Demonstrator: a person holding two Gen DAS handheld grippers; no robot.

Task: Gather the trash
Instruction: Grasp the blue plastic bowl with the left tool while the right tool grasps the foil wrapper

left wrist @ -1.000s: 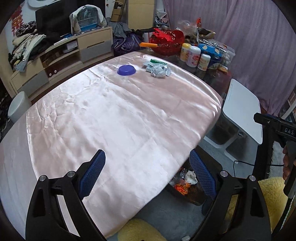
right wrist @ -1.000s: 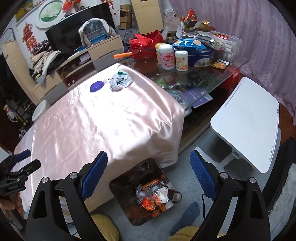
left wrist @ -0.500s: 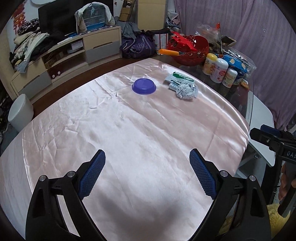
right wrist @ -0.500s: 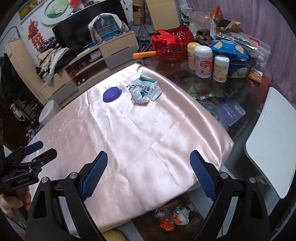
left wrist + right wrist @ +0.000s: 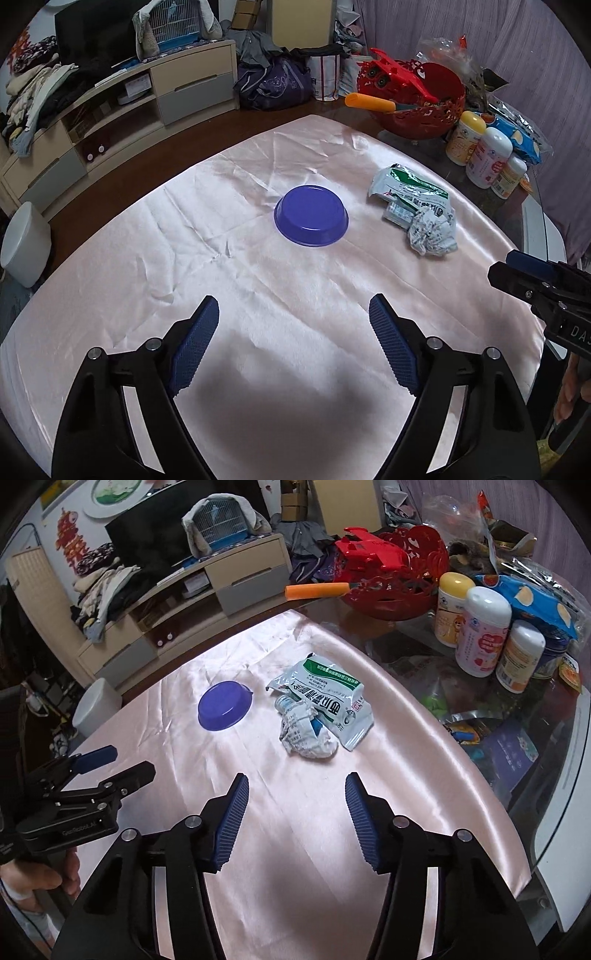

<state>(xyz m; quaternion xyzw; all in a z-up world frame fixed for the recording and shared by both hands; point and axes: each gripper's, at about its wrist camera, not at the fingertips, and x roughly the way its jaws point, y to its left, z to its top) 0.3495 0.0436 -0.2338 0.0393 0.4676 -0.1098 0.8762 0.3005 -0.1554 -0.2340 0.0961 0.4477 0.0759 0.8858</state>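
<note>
Nearest in the left wrist view, the left gripper (image 5: 293, 317) hangs over the pink satin tablecloth (image 5: 155, 266) with its blue pads set wide and nothing between them, the jaws having just drawn in a little; in the right wrist view the right gripper (image 5: 295, 797) stands about half open, its jaws having just been closing, and it too has hold of nothing. Each view catches the other tool at its edge: the right gripper shows at the right margin of the left view, and the left gripper, with a hand (image 5: 40, 878) on its grip, at the left margin of the right view.

Farther out on the cloth lies the trash: a crumpled paper wad (image 5: 308, 734) touching a flattened green-and-white packet (image 5: 328, 694), both ahead of the right gripper; in the left view they sit to the far right. Left of them an upturned purple bowl (image 5: 311, 215) rests alone, straight ahead of the left gripper.

Beyond the cloth, on bare dark glass, the right view shows three bottles (image 5: 480, 631), a blue snack bag (image 5: 532, 602) and papers beneath the glass; both views show the red basket (image 5: 424, 107) with an orange handle (image 5: 369, 101) poking out. Only the left view shows the white bin (image 5: 24, 251) fully, on the floor at far left.
</note>
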